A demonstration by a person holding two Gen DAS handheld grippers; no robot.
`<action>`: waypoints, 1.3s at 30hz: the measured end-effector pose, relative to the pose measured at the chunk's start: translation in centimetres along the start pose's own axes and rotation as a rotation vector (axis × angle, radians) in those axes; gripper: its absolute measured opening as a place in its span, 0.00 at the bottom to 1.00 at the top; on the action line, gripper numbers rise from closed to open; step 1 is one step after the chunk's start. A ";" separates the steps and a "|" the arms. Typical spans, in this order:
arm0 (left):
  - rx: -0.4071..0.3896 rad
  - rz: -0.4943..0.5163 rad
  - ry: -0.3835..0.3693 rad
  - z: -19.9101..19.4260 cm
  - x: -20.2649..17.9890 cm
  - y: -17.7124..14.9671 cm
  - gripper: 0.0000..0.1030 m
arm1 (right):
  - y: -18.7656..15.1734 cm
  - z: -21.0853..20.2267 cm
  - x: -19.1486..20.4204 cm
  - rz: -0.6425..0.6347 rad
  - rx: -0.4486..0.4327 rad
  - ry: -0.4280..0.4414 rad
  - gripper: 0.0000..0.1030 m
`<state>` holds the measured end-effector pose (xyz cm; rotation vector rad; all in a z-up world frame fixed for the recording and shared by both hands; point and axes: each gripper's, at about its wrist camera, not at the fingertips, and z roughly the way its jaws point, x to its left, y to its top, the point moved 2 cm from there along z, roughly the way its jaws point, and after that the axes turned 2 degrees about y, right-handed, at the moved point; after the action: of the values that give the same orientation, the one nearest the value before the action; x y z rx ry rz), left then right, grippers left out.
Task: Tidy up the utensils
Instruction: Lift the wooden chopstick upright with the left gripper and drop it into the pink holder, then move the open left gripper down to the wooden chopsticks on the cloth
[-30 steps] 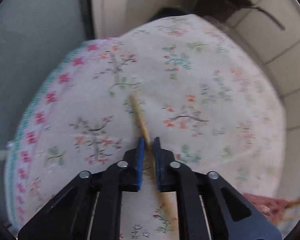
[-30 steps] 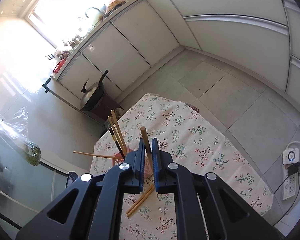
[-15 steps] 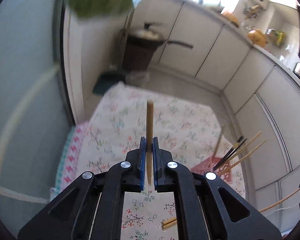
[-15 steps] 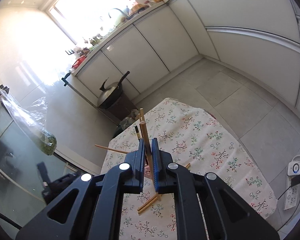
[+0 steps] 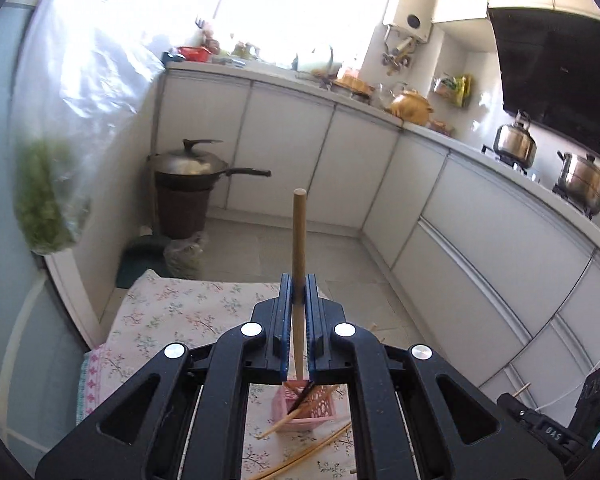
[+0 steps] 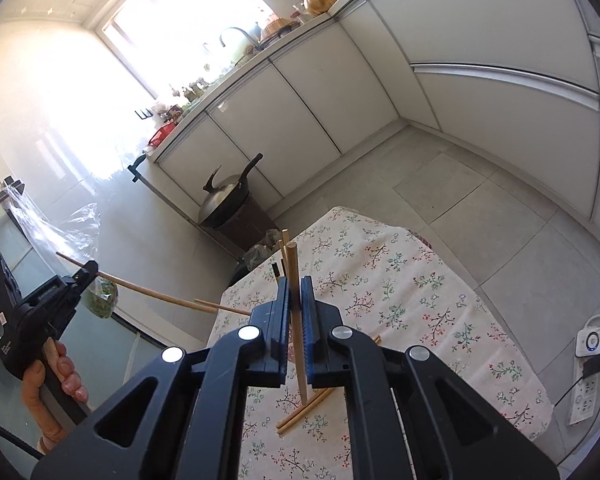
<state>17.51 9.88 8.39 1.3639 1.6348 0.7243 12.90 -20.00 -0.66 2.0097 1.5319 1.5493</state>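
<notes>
Chopstick [image 5: 299, 248] stands clamped in the left gripper [image 5: 299, 300], long axis upright, blunt end up, tip directly above the pink basket [image 5: 305, 408] on the floral tablecloth [image 5: 172, 316]. Right view: the right gripper [image 6: 295, 300] pinches another chopstick [image 6: 296, 320], near-vertical, tip down over two chopsticks lying on the cloth [image 6: 304, 410].

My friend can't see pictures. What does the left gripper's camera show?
The black left gripper with blue pads is shut on a light wooden chopstick, holding it upright. Below it, a pink slotted plastic basket holding chopsticks sits on a floral tablecloth, in a kitchen with white cabinets.
</notes>
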 end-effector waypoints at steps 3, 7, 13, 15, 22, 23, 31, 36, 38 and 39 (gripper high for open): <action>0.050 0.020 0.022 3.1 -1.3 -1.8 0.05 | 0.1 -0.1 -0.4 0.009 0.001 -0.005 0.06; 0.142 0.038 0.068 7.3 -1.4 -4.6 0.07 | 0.3 -0.1 -0.8 0.015 -0.002 -0.015 0.06; 0.070 -0.098 -0.002 4.6 1.1 -5.1 0.39 | 0.7 0.0 0.1 -0.007 -0.015 -0.014 0.06; 0.008 -0.155 0.005 2.4 2.2 -4.4 0.51 | 1.1 0.3 1.0 -0.019 -0.022 -0.013 0.06; -0.030 -0.284 0.033 -0.6 6.4 -3.2 0.56 | 3.5 3.3 5.9 -0.121 -0.053 -0.039 0.06; -0.018 -0.301 0.027 -0.4 7.1 -3.1 0.56 | 3.7 3.9 6.7 -0.137 -0.056 -0.045 0.06; 0.098 -0.338 0.006 1.6 8.6 -3.7 0.57 | 3.8 11.8 10.2 -0.240 0.024 -0.083 0.09; 0.095 -0.238 -0.007 1.2 6.3 -4.0 0.58 | 3.7 13.6 10.2 -0.245 0.053 -0.086 0.20; 0.090 -0.207 0.005 1.0 5.5 -4.2 0.59 | 3.5 12.7 10.6 -0.284 0.037 -0.095 0.20; 0.088 -0.188 0.008 0.8 4.9 -4.3 0.60 | 3.2 12.0 10.8 -0.311 0.026 -0.105 0.20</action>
<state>16.11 13.55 3.12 1.2481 1.7911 0.5532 23.60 -7.95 2.75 1.7317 1.7307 1.2901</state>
